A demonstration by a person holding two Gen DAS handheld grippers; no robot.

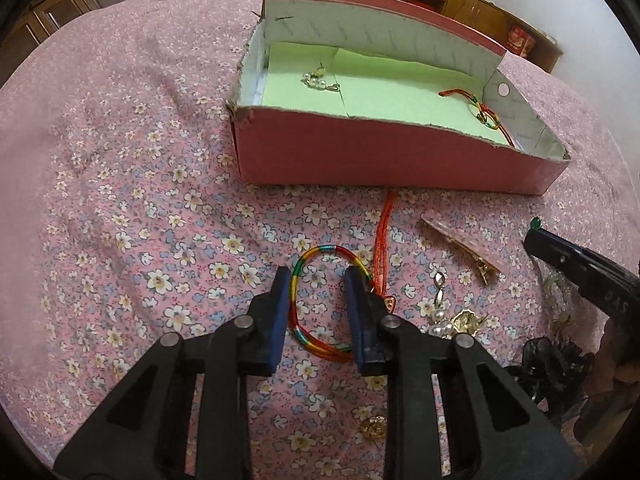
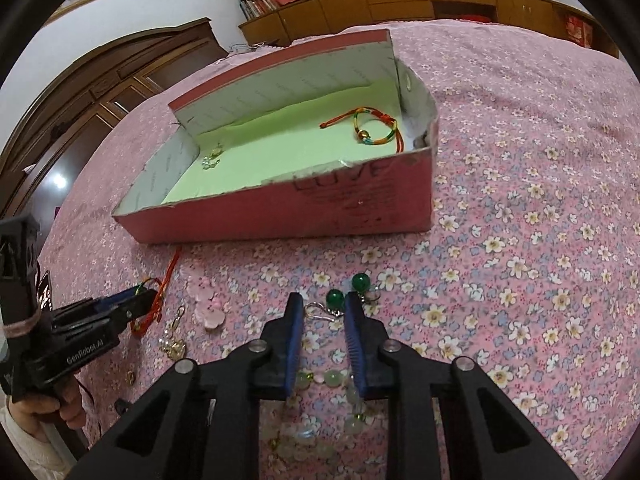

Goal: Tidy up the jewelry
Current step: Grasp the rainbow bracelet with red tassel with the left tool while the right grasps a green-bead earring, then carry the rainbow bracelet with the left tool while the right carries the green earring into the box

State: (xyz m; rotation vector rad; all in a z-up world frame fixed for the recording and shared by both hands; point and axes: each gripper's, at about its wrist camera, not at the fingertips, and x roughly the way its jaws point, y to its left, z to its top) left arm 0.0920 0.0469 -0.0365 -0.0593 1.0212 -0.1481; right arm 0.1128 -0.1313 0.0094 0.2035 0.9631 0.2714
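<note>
The left tool (image 1: 318, 282) stood open astride the rainbow cord bracelet (image 1: 316, 300) on the bed (image 1: 120, 160), set to pinch it for the pink box (image 1: 380, 160); the right tool (image 2: 320, 308) gaped over green bead earrings (image 2: 336, 300).

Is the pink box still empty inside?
No. In the left wrist view the pink box already holds a pearl earring and a rainbow cord bracelet on its green lining.
</note>
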